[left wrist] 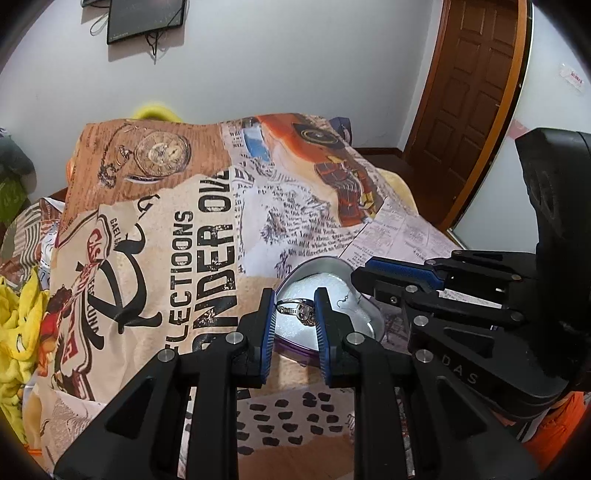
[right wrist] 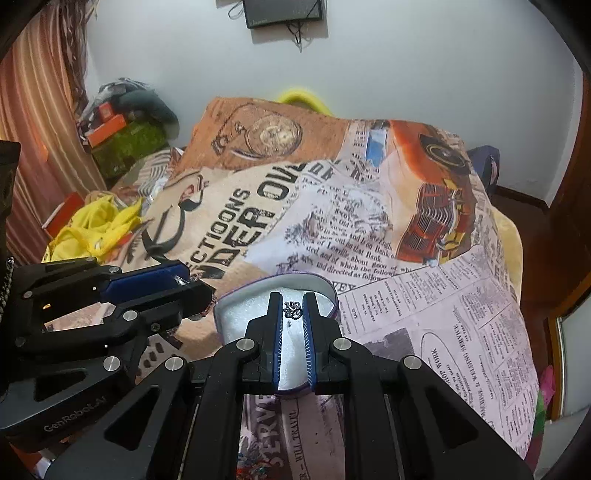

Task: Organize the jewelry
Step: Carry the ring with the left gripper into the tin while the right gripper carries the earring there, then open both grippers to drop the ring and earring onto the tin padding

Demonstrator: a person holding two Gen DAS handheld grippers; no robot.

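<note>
A heart-shaped jewelry box (left wrist: 334, 269) with a white foam lining and purple rim lies open on the printed blanket; it also shows in the right wrist view (right wrist: 325, 286). My left gripper (left wrist: 295, 308) is shut on a silver ring (left wrist: 299, 309) with a stone, just over the foam. A hook earring (left wrist: 345, 302) lies on the foam to its right. My right gripper (right wrist: 293, 310) is shut on a small dark earring (right wrist: 293, 310) above the foam. Each gripper shows in the other's view, the right (left wrist: 364, 282) and the left (right wrist: 199, 291).
A collage-print blanket (left wrist: 177, 236) covers the bed. Yellow cloth (right wrist: 96, 225) and orange boxes (right wrist: 107, 127) lie at the left. A wooden door (left wrist: 469, 92) stands at the right, a dark screen (right wrist: 282, 13) hangs on the wall.
</note>
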